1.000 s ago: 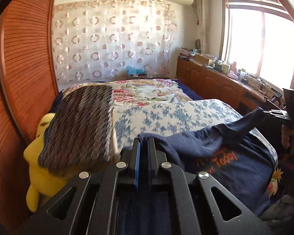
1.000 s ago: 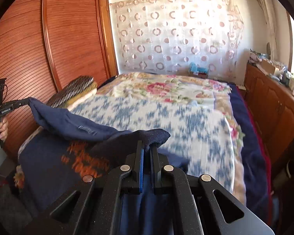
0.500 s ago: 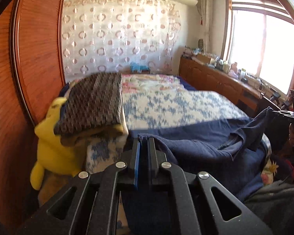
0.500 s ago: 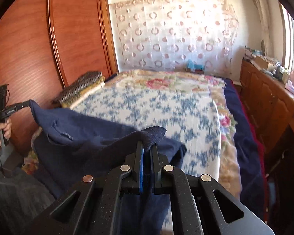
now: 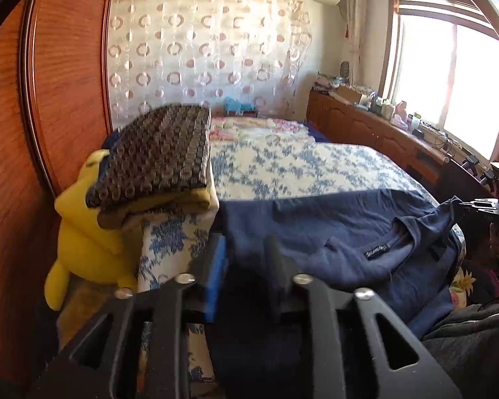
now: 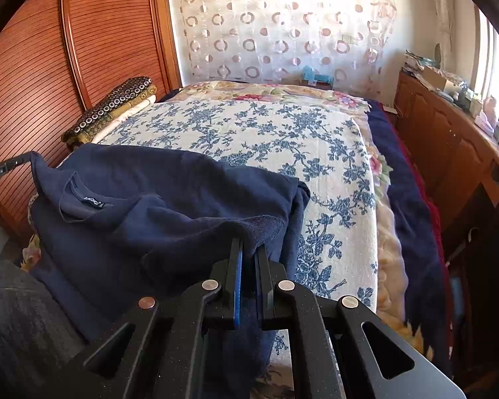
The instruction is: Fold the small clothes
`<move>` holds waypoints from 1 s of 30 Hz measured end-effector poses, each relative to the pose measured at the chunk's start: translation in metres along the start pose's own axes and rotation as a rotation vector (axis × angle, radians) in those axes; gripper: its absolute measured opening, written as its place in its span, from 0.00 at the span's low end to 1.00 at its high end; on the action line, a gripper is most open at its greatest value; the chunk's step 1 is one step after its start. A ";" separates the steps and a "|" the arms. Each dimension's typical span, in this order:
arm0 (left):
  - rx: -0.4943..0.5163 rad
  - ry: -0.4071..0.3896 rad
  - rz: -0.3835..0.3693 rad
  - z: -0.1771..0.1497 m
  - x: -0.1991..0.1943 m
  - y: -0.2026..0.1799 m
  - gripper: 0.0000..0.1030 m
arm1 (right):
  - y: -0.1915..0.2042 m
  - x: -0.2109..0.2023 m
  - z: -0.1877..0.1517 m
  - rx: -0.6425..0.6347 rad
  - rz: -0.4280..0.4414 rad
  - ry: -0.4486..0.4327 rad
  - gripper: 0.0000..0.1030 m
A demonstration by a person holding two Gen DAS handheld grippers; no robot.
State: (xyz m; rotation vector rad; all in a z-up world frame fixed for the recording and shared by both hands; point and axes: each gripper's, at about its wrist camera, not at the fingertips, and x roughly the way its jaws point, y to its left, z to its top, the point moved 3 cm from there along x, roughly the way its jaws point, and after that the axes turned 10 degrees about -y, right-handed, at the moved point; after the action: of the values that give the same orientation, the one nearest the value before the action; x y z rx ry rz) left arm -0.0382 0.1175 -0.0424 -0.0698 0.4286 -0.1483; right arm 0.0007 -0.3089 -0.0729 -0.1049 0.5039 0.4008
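A navy T-shirt (image 5: 332, 226) (image 6: 149, 193) lies spread across the near end of the bed, back side up, with its neck label (image 6: 93, 202) showing. My left gripper (image 5: 246, 256) sits at the shirt's left corner. Its jaws are opening, and dark cloth still lies loosely between the spread fingers. My right gripper (image 6: 249, 249) is shut on a bunched fold of the shirt's right edge, lifting it slightly. Each wrist view catches the other gripper at its side: the right gripper (image 5: 475, 204) and the left gripper (image 6: 3, 169), both at shirt corners.
The bed has a blue floral quilt (image 6: 266, 133). A stack of folded patterned cloths (image 5: 163, 153) rests on its left side above a yellow plush toy (image 5: 83, 232). A wooden wardrobe (image 5: 50, 99) runs along the left and a cluttered sideboard (image 5: 366, 126) along the right. A person's dark trouser leg (image 6: 16, 316) is close.
Both grippers drew the shirt back toward the bed's near edge, and its orange print no longer shows. The left jaws have parted; the right stayed shut on the cloth.
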 end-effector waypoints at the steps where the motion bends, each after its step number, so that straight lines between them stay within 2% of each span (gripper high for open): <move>1: 0.008 -0.015 -0.003 0.003 -0.002 -0.002 0.42 | -0.001 0.000 0.001 -0.005 -0.005 -0.004 0.12; 3: 0.021 -0.023 -0.009 0.009 -0.002 -0.004 0.43 | -0.001 -0.007 0.005 -0.011 -0.010 -0.017 0.18; 4: 0.028 -0.022 0.001 0.011 -0.001 -0.005 0.49 | -0.003 -0.006 0.005 -0.010 -0.007 -0.026 0.18; 5: 0.029 -0.020 0.008 0.013 0.001 -0.006 0.61 | -0.004 -0.011 0.009 -0.005 -0.007 -0.037 0.20; 6: 0.030 -0.023 0.013 0.015 0.003 -0.006 0.69 | -0.005 -0.015 0.011 0.000 -0.007 -0.047 0.22; 7: 0.027 -0.030 0.009 0.017 0.006 -0.007 0.77 | -0.006 -0.015 0.011 0.001 -0.009 -0.056 0.29; 8: 0.021 -0.031 0.002 0.017 0.007 -0.008 0.77 | -0.008 -0.018 0.012 0.002 -0.013 -0.066 0.36; 9: 0.011 -0.018 -0.013 0.017 0.012 -0.009 0.77 | -0.009 -0.019 0.014 0.003 -0.019 -0.074 0.37; 14: 0.011 0.033 0.002 0.015 0.040 -0.012 0.77 | -0.013 -0.006 0.018 -0.015 -0.054 -0.090 0.39; 18: -0.006 0.069 -0.001 0.014 0.066 -0.009 0.77 | -0.019 0.020 0.023 -0.009 -0.062 -0.079 0.39; 22: -0.039 0.103 -0.014 0.012 0.086 -0.002 0.77 | -0.025 0.052 0.023 0.025 -0.041 -0.039 0.39; 25: -0.033 0.118 0.014 0.010 0.096 0.000 0.77 | -0.033 0.081 0.018 0.057 -0.048 0.013 0.39; 30: -0.043 0.132 0.020 0.007 0.101 0.003 0.77 | -0.048 0.114 0.015 0.123 -0.052 0.074 0.39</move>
State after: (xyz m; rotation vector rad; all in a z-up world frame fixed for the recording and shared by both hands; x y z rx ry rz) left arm 0.0562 0.1045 -0.0775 -0.0986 0.5642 -0.1245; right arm 0.1173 -0.3104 -0.1152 -0.0141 0.5966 0.3146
